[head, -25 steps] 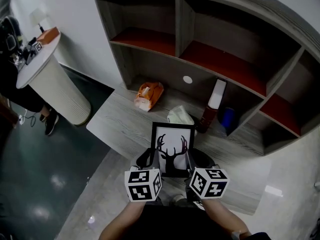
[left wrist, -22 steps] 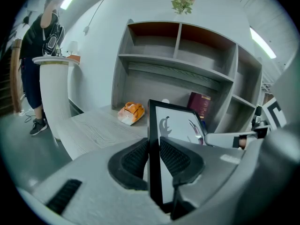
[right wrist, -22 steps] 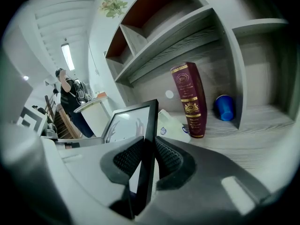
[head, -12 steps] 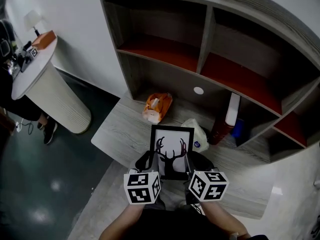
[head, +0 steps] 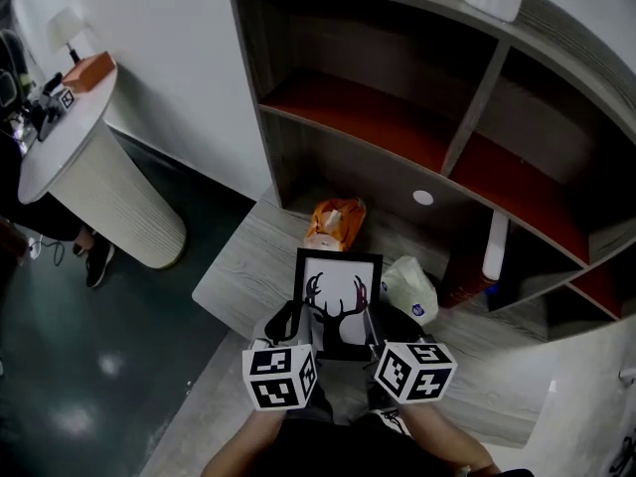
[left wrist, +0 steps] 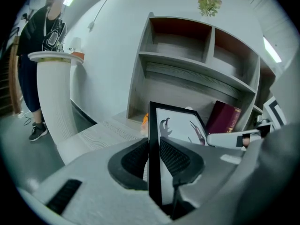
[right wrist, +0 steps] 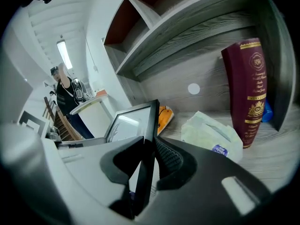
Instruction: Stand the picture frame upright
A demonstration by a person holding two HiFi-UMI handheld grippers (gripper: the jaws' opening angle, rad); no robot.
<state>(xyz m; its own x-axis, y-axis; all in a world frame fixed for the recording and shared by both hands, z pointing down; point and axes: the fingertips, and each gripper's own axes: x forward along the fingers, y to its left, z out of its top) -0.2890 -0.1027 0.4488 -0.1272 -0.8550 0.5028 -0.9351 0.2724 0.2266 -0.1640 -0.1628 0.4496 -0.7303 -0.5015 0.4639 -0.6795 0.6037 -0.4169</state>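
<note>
A black picture frame (head: pixel 338 301) with a deer-antler print hangs over the front part of the grey wooden desk (head: pixel 248 266), its face tilted up toward me. My left gripper (head: pixel 298 321) is shut on its left edge and my right gripper (head: pixel 376 324) on its right edge. In the left gripper view the frame (left wrist: pixel 180 125) runs edge-on between the ribbed pads (left wrist: pixel 173 157) of the left gripper (left wrist: pixel 153 156). The right gripper view shows the frame (right wrist: pixel 129 125) pinched the same way in the right gripper (right wrist: pixel 149 156).
An orange packet (head: pixel 338 222) lies on the desk just beyond the frame. A white tissue pack (head: pixel 412 288) sits to its right, beside a maroon book (right wrist: pixel 248 88) standing in the shelf unit (head: pixel 397 117). At far left a person stands by a round white table (head: pixel 70 117).
Both grippers carried the frame leftward along the desk: the orange packet, earlier off to the frame's left, now lies straight beyond it. The grip looks the same.
</note>
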